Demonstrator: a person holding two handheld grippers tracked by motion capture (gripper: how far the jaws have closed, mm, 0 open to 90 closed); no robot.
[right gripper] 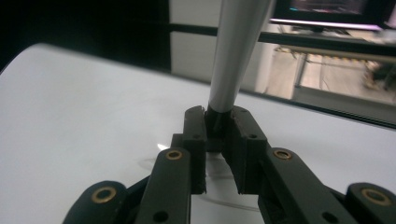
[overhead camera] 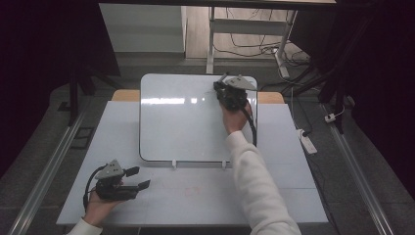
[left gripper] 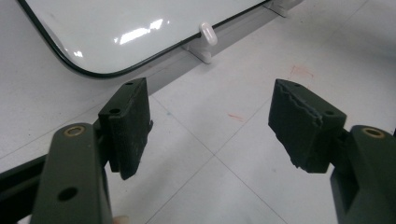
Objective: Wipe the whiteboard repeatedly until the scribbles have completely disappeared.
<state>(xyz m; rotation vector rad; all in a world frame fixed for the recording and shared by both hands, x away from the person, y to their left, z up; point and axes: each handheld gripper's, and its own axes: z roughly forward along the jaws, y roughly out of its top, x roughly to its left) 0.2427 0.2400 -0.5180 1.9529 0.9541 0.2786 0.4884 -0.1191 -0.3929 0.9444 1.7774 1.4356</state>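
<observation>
A white board (overhead camera: 181, 122) with a dark rounded rim lies flat on the grey table (overhead camera: 205, 196). Over its far right corner my right gripper (overhead camera: 226, 93) is shut on a marker (right gripper: 236, 51). The marker's pale barrel rises from between the jaws, and its black end is clamped between the pads (right gripper: 218, 116) just above the glossy board (right gripper: 70, 116). My left gripper (overhead camera: 138, 178) rests in a hand at the table's near left. Its jaws stand wide open, and only bare table lies between the pads (left gripper: 210, 121). The board's near left corner (left gripper: 116, 28) lies beyond them.
Two white clips (left gripper: 208, 33) hold the board's near edge. Faint red smudges (left gripper: 301, 71) mark the table in front of it. A power strip (overhead camera: 307, 141) and cables lie on the floor to the right, and metal desk legs (overhead camera: 211, 44) stand behind the table.
</observation>
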